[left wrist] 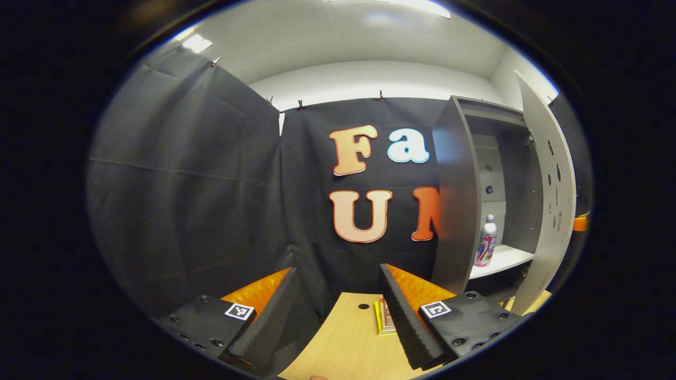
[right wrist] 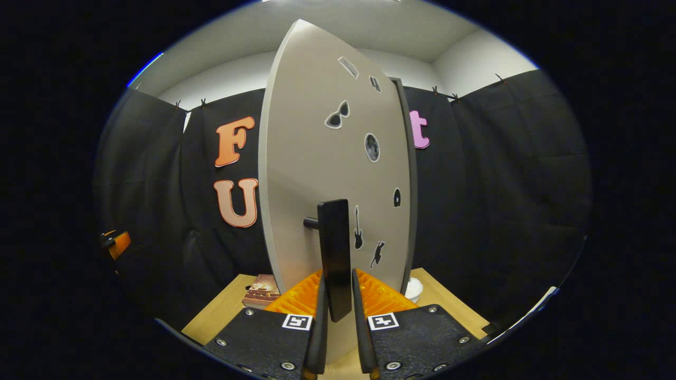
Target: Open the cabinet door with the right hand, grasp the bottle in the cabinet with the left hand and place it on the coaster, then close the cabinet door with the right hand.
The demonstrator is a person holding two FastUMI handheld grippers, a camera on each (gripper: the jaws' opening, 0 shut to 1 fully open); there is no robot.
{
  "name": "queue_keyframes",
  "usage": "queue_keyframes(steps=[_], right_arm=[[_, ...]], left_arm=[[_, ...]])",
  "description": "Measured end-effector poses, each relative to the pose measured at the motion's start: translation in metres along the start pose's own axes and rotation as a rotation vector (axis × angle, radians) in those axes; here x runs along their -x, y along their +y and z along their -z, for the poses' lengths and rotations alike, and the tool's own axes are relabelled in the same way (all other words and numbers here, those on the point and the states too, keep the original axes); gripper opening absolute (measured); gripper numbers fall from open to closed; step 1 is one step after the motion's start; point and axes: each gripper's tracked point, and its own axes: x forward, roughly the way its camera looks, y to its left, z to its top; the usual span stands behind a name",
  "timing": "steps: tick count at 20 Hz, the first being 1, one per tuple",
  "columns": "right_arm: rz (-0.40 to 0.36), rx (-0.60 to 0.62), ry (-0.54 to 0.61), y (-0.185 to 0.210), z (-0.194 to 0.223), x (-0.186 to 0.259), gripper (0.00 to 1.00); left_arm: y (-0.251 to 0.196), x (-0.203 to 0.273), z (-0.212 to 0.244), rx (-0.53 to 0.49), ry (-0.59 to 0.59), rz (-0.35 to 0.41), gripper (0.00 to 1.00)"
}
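The grey cabinet [left wrist: 457, 211] stands at the right of the left gripper view with its door [left wrist: 549, 200] swung wide. Inside, a bottle [left wrist: 486, 241] with a white cap and a pink patterned label stands upright on the white shelf [left wrist: 507, 258]. My left gripper [left wrist: 338, 272] is open and holds nothing, low over the wooden table [left wrist: 348, 343] and well short of the cabinet. In the right gripper view my right gripper [right wrist: 338, 277] is shut on the door's black bar handle [right wrist: 334, 237]. The door [right wrist: 317, 158] stands edge-on before it, with small stickers on its face.
A small stack of books [left wrist: 384, 316] lies on the table beside my left gripper's right finger; a book [right wrist: 261, 291] also lies left of the door. A white round object [right wrist: 413, 289] sits on the table behind the door. Black cloth walls close in the back and sides.
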Motion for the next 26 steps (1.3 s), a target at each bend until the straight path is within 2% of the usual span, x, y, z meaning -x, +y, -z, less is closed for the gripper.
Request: queue_keyframes(steps=[2, 4, 6, 7, 8, 9, 10, 11, 15, 18, 26], right_arm=[[0.041, 0.004, -0.005, -0.019, 0.000, 0.011, 0.24], [0.092, 0.040, -0.021, -0.040, 0.000, 0.012, 0.10], [0.131, 0.058, -0.026, -0.055, -0.001, 0.019, 0.06], [0.138, 0.048, -0.029, -0.064, -0.001, 0.022, 0.10], [0.139, 0.029, -0.027, -0.072, -0.002, 0.026, 0.03], [0.140, 0.013, -0.027, -0.084, -0.003, 0.030, 0.07], [0.144, 0.008, -0.026, -0.094, -0.003, 0.032, 0.07], [0.151, 0.013, -0.027, -0.106, -0.001, 0.036, 0.03], [0.191, 0.060, -0.039, -0.144, -0.004, 0.039, 0.03], [0.165, 0.000, -0.036, -0.162, -0.004, 0.042, 0.02], [0.118, -0.008, -0.040, -0.186, -0.002, 0.045, 0.02]], left_arm=[[-0.021, -0.005, -0.001, -0.003, 0.001, 0.041, 0.97], [-0.041, -0.009, -0.003, -0.012, -0.002, 0.075, 0.97], [-0.059, -0.014, -0.002, -0.007, -0.001, 0.109, 0.97], [-0.069, -0.016, -0.002, -0.005, 0.002, 0.125, 0.97], [-0.078, -0.017, -0.001, -0.003, 0.005, 0.140, 0.97], [-0.086, -0.020, 0.001, -0.003, 0.009, 0.150, 0.97], [-0.093, -0.021, 0.002, -0.003, 0.013, 0.160, 0.97], [-0.102, -0.023, 0.004, -0.003, 0.018, 0.170, 0.97], [-0.134, -0.025, 0.009, -0.003, 0.033, 0.205, 0.99], [-0.154, -0.028, 0.007, -0.003, 0.032, 0.221, 0.99], [-0.217, -0.036, 0.016, 0.001, 0.054, 0.280, 1.00]])
